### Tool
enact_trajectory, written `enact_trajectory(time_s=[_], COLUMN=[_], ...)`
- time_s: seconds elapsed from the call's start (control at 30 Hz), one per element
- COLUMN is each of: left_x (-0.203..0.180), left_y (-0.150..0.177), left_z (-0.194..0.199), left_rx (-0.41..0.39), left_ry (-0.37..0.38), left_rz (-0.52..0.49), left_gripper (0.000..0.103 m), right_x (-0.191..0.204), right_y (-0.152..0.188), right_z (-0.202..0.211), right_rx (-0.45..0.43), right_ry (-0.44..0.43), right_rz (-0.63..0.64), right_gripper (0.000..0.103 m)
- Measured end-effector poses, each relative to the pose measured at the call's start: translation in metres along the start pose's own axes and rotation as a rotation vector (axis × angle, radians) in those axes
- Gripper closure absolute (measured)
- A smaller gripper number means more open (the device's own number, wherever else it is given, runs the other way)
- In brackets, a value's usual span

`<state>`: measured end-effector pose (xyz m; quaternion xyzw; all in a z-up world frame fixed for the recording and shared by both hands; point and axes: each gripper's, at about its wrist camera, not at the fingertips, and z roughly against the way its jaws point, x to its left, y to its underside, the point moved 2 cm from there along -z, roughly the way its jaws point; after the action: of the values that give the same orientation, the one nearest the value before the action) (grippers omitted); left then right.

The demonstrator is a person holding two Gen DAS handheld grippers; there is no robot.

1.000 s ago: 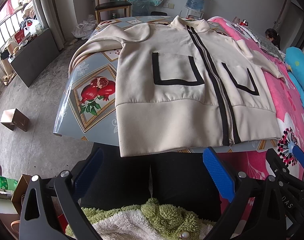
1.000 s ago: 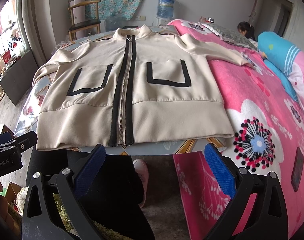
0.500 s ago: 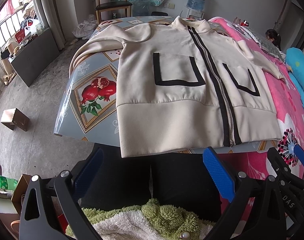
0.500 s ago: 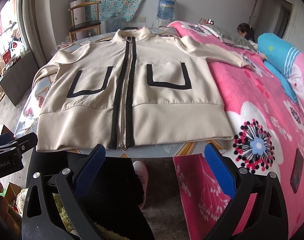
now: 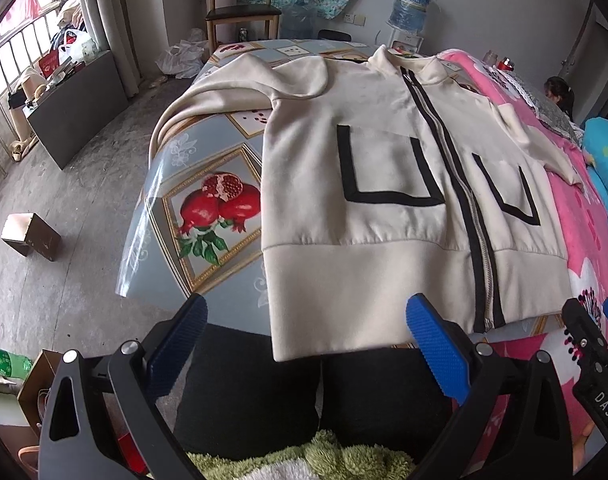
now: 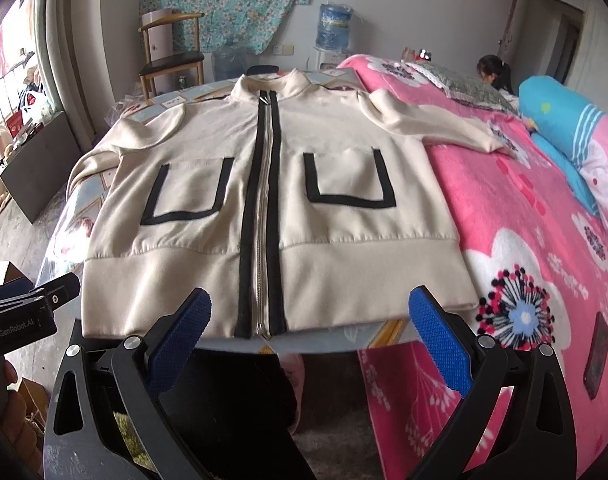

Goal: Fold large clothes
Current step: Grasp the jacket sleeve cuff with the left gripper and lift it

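Note:
A cream zip jacket [image 5: 367, 184] [image 6: 264, 184] with black pocket trim lies flat and front up on a table [image 5: 200, 216], zipped shut. Its one sleeve trails over the table's far left side; the other sleeve [image 6: 443, 128] reaches onto the pink bed. My left gripper [image 5: 304, 344] is open, held just short of the jacket's hem near its left corner. My right gripper [image 6: 309, 328] is open too, in front of the hem at the zip's lower end. Nothing sits between either pair of blue pads.
A pink flowered bed [image 6: 543, 248] adjoins the table on the right, with a blue bolster [image 6: 563, 120] and a person [image 6: 491, 74] at the far end. A wooden chair [image 6: 172, 60] and water bottle [image 6: 333, 24] stand by the back wall. A small box [image 5: 30, 236] lies on the floor.
Both grippers have edged forward toward the jacket's hem, which now looks slightly larger and nearer. The jacket itself has not moved, and both grippers stayed open.

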<state>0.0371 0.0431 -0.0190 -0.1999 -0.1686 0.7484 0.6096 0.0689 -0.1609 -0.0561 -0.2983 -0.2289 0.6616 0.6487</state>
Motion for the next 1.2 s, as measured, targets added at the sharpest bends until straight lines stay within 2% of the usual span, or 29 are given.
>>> enact_trajectory(time_s=[0.17, 0.27, 0.37, 0.43, 0.53, 0.63, 0.73, 0.83, 0.93, 1.07, 1.2], left_x=[0.024, 0.047, 0.078, 0.101, 0.143, 0.192, 0.242, 0.289, 0.329, 0.37, 0.395], left_y=[-0.028, -0.044, -0.06, -0.069, -0.077, -0.082, -0.09, -0.1, -0.106, -0.101, -0.076], left_z=[-0.005, 0.001, 0.005, 0.005, 0.004, -0.003, -0.02, -0.051, -0.1, -0.181, -0.258], left_rx=[-0.083, -0.183, -0.259, -0.286, -0.354, -0.404, -0.399, -0.332, -0.222, -0.024, 0.163], left_ry=[0.001, 0.081, 0.141, 0.135, 0.131, 0.094, 0.073, 0.055, 0.131, 0.36, 0.609], left_rz=[0.008, 0.041, 0.091, 0.117, 0.175, 0.265, 0.347, 0.429, 0.529, 0.772, 1.106], left_gripper=[0.005, 0.005, 0.005, 0.005, 0.005, 0.005, 0.005, 0.005, 0.005, 0.005, 0.005], right_x=[0.017, 0.034, 0.054, 0.068, 0.097, 0.132, 0.162, 0.182, 0.193, 0.205, 0.21], right_y=[-0.022, -0.043, -0.067, -0.083, -0.105, -0.121, -0.128, -0.127, -0.123, -0.123, -0.127], right_z=[-0.007, -0.012, -0.016, -0.024, -0.046, -0.07, -0.095, -0.116, -0.132, -0.145, -0.155], right_rx=[-0.044, -0.078, -0.15, -0.169, -0.148, -0.13, -0.094, -0.022, 0.045, 0.085, 0.099], right_ry=[0.005, -0.006, -0.053, -0.126, -0.251, -0.298, -0.323, -0.359, -0.397, -0.37, -0.344], right_rz=[0.028, 0.075, 0.124, 0.144, 0.18, 0.232, 0.275, 0.283, 0.284, 0.314, 0.315], right_gripper=[0.007, 0.007, 0.007, 0.007, 0.007, 0.007, 0.007, 0.007, 0.007, 0.007, 0.007])
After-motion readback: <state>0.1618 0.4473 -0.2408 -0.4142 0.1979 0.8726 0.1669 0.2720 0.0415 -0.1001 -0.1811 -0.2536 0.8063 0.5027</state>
